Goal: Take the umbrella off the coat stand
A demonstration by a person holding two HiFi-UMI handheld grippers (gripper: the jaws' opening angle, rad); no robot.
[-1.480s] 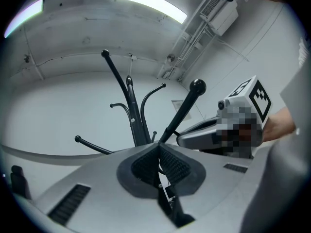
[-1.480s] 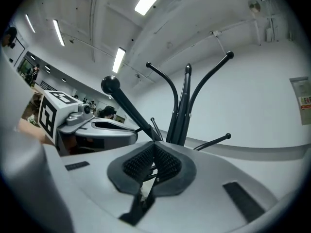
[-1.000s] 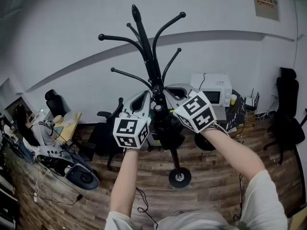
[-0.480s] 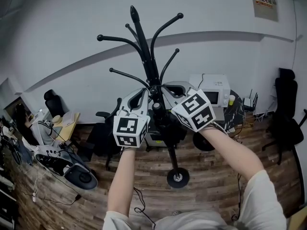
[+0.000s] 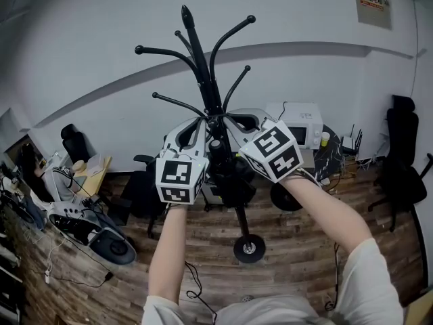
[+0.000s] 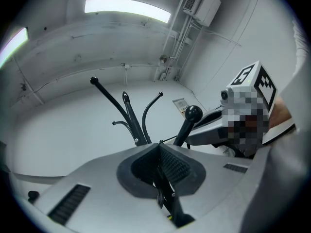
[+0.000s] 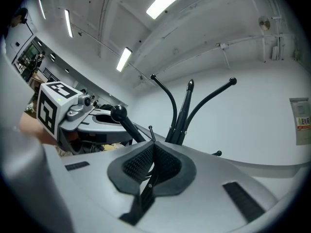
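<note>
Where the wood floor (image 5: 298, 249) meets the white wall (image 5: 101, 32), a black coat stand (image 5: 203, 80) is seen upright, with its curved, ball-tipped arms spread from the top of the pole and its round base (image 5: 248, 248) set on the boards. Behind the stand, to its right, a white microwave (image 5: 298, 122) is seen. A dark folded umbrella (image 5: 231, 181) is hung against the stand's pole, below the arms and well above the base. The left gripper (image 5: 205, 122) (image 6: 159, 145) and the right gripper (image 5: 229, 119) (image 7: 153, 144) are held in to the pole from either side, just above the umbrella's bundle. Both pairs of jaws are clenched, and in each seam a thin dark strip, seemingly part of the umbrella, is pinched. Between the two grippers, just in front of the pole, a ball-tipped black rod (image 5: 215, 144) (image 6: 193, 113) (image 7: 118, 112) is seen slanting upward.
</note>
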